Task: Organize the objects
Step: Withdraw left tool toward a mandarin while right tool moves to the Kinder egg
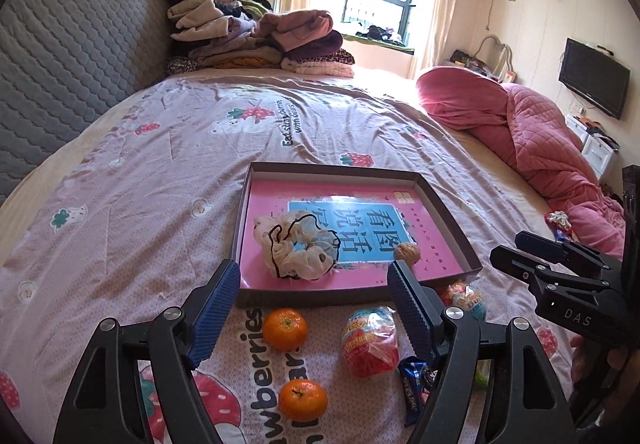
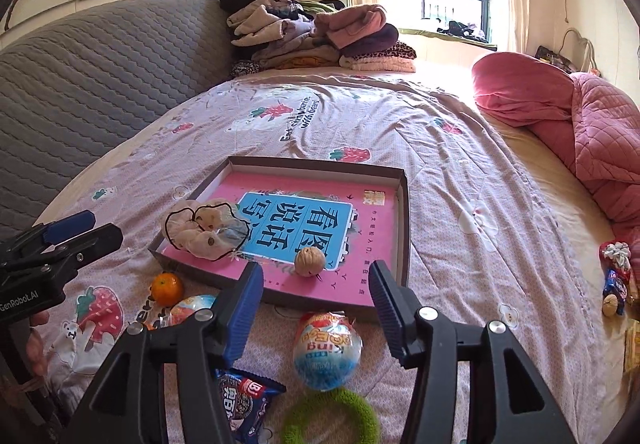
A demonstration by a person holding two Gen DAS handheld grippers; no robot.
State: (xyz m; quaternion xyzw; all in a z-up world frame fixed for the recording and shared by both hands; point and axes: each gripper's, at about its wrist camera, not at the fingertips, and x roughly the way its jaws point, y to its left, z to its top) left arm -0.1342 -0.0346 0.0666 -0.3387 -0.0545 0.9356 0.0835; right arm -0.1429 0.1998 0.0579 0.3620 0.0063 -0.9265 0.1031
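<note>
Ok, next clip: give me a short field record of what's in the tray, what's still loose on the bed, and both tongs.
setting: bed with strawberry-print cover
tray: holds a scrunchie and a walnut
loose, near side of tray: two oranges, two toy eggs, cookie pack, green ring
loose, far right: small pile of snacks
left tongs: open, empty
right tongs: open, empty

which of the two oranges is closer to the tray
The upper orange, just below the tray front wall. The other orange lies lower on the bedspread, nearer the camera.
</note>
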